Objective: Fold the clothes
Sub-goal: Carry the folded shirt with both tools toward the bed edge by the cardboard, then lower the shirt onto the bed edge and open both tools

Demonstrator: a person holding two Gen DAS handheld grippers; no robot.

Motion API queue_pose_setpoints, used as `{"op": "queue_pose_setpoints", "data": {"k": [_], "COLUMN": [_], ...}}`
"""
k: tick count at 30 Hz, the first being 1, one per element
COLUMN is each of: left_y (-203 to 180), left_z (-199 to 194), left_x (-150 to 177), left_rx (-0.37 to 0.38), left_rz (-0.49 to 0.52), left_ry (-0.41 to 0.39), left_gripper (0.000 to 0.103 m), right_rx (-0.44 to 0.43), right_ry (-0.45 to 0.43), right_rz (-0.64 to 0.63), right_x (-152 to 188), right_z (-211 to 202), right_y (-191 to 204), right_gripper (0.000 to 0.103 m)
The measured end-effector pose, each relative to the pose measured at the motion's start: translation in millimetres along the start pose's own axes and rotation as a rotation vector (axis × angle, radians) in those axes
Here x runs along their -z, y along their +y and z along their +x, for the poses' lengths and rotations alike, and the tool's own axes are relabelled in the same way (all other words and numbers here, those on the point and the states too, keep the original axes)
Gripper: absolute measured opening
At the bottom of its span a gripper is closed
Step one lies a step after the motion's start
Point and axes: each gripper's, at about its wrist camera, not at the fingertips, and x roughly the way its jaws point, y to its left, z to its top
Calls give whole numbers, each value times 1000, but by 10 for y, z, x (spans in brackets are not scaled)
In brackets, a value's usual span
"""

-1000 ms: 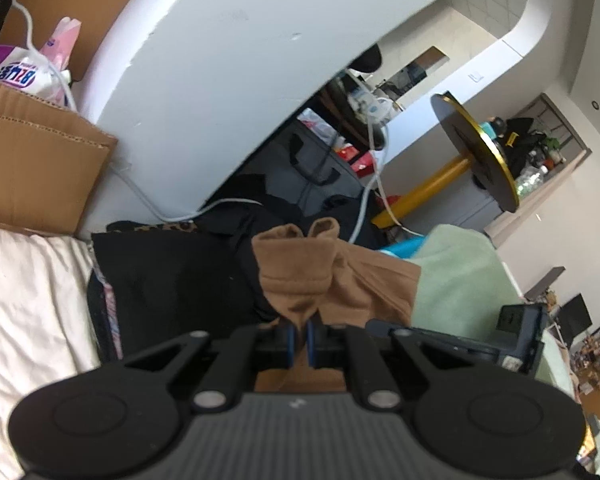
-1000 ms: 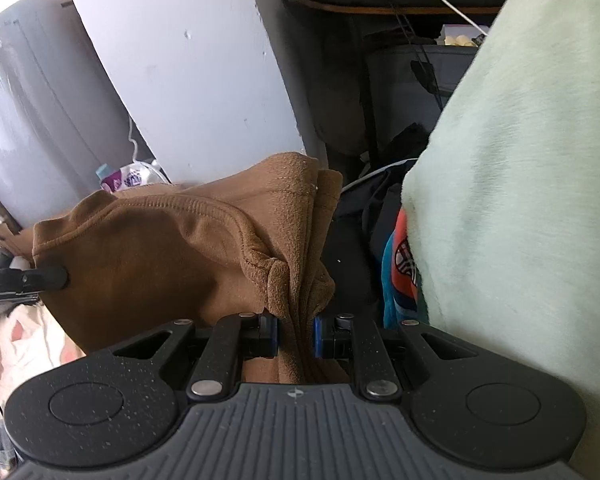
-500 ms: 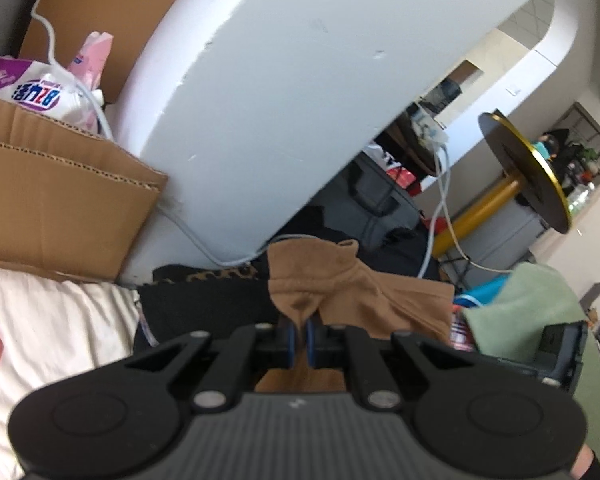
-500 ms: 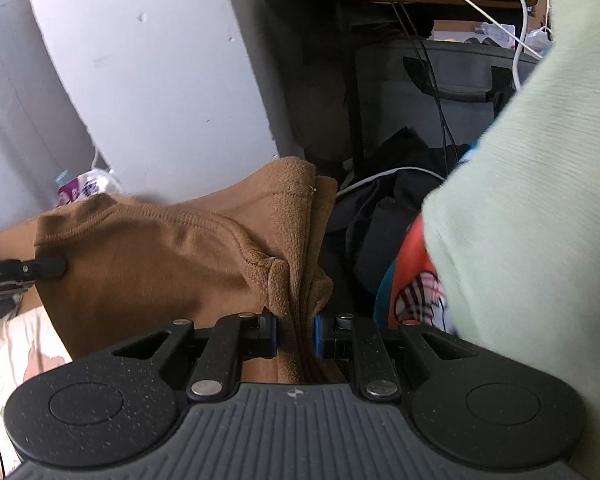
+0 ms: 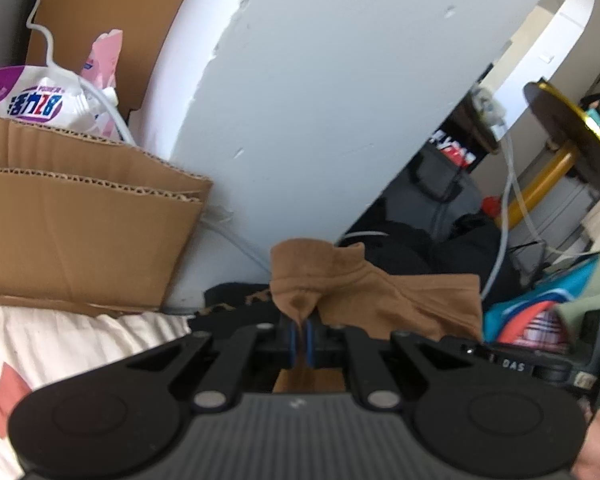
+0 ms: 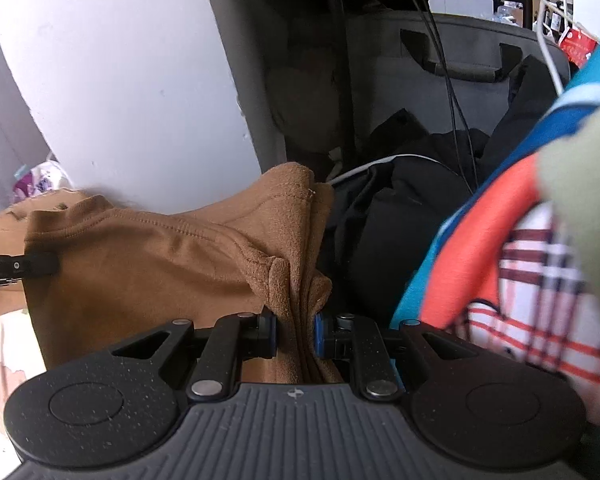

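**Brown garment held taut over the bed**

Between both sets of jaws hangs the brown garment (image 6: pixel 148 264), left gripper (image 5: pixel 299 338) and right gripper (image 6: pixel 295 330) each clamped on an edge. Below left lies the cream bedsheet (image 5: pixel 60 344). Ahead stand a white wall (image 5: pixel 320 100), cardboard box (image 5: pixel 72 232) and dark bags (image 6: pixel 452 60).

cardboard box (image 5: pixel 80 224), white pillar (image 5: pixel 320 100), grey bag (image 6: pixel 452 76)

brown garment (image 6: pixel 148 256) – soft matt knit cloth | cardboard box (image 5: pixel 72 232) – corrugated paper, dull | wall (image 5: pixel 320 92) – smooth matt paint, chipped | gripper bodies – matt black plastic, ribbed
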Motion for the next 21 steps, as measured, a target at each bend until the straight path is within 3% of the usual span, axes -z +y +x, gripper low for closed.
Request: {"op": "queue_pose_setpoints", "data": {"k": [9,12,18,20,21], "left_y": [153,178,175,147,143], "left_z": [328,484,614,569,545], "left_x": [30,17,-12,6,12], "left_rx": [-94,-137,-182,-192,-202], "left_rz": [17,36,60,94,104], "left_ry": [22,73,130,123,120], "left_gripper": [5,6,13,19,29], "right_rx": [28,74,185,219,227], "right_ry": [68,93,145,129,124], "right_rz": [-82,-159,-306,-344,-359], "right_x": [-122,-136,-275,-354,-396], "right_z": [550,718,988,980,963], "right_y": [40,122,261,303,323], "right_gripper": [17,21,40,40,40]}}
